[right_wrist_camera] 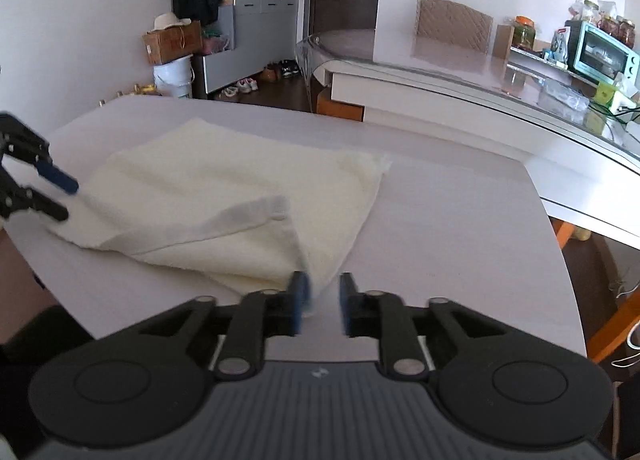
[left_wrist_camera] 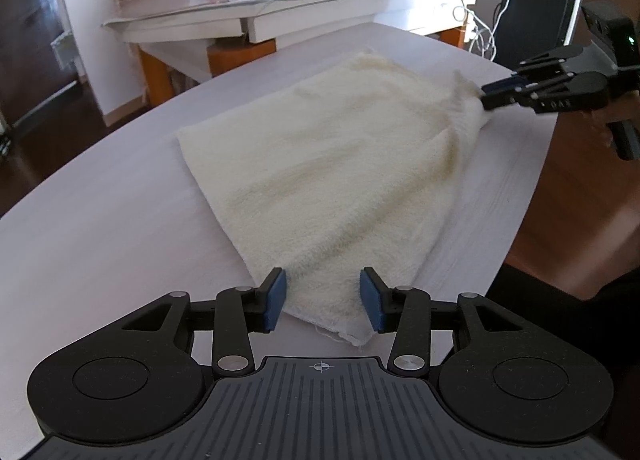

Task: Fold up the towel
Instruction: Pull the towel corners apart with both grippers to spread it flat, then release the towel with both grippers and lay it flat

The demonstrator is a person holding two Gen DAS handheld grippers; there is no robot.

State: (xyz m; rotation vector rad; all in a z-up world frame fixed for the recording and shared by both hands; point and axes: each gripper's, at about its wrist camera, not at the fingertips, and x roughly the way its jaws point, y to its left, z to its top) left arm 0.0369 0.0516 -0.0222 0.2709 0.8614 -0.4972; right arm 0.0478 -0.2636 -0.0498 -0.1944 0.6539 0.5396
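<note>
Towel fills the middle of the left wrist view, cream and fluffy, spread on the pale table and apparently already doubled over, since the right wrist view shows an upper layer lying on a lower one; its near corner sits at lower centre, between the blue pads of the left gripper, whose jaws stand well apart on either side of the cloth without pinching it, probably poised to take that corner; the right gripper reaches in from the upper right of that view and its tips meet a bunched, lifted corner, so there it looks clamped; yet in its own view the right gripper is blurred, its pads show a narrow gap at lower centre, and a thin edge of towel hangs between them, so I cannot tell whether it grips or has just let go; taking one corner in each gripper suits carrying one edge across for another fold.
</note>
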